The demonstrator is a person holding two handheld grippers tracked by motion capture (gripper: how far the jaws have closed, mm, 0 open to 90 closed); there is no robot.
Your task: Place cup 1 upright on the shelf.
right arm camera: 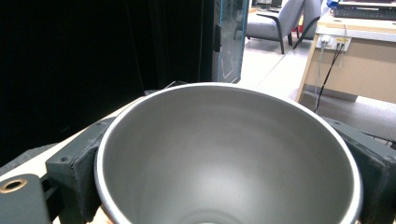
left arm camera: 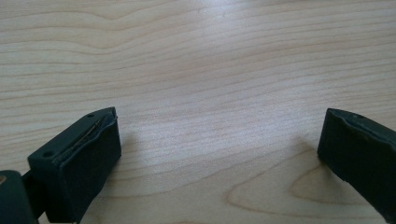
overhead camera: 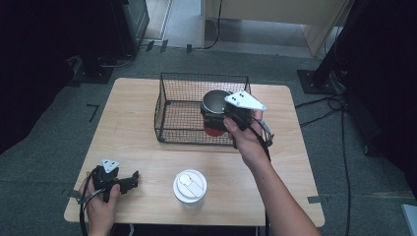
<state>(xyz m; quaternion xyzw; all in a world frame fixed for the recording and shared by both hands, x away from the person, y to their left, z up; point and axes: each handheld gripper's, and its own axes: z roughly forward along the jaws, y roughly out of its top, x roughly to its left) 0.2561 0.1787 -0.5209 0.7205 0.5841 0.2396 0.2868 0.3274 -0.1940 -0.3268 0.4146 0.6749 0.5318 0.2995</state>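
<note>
Right gripper: right of centre in the high view, held in the person's right hand above the right part of the wire basket; its grey three-cornered plate faces up.
Right jaws: clamped on the outside of a metal cup, one jaw on each side of the wall, as the right gripper view shows.
Metal cup: steel inside, red at its lower end, mouth open; in the high view it sits centre frame over the right half of the basket. In the right gripper view the cup takes up the lower centre, its rim a bright ring.
Wire basket: black mesh, upper centre of the high view, standing on the tabletop.
Left gripper: lower left of the high view, gripped by the left hand, low over the tabletop near its near edge.
Left jaws: spread wide with nothing between them; the left gripper view shows bare wood grain in the gap.
Paper cup with white lid: lower centre of the high view, upright, near the left gripper and apart from it.
Tabletop: light wood.
</note>
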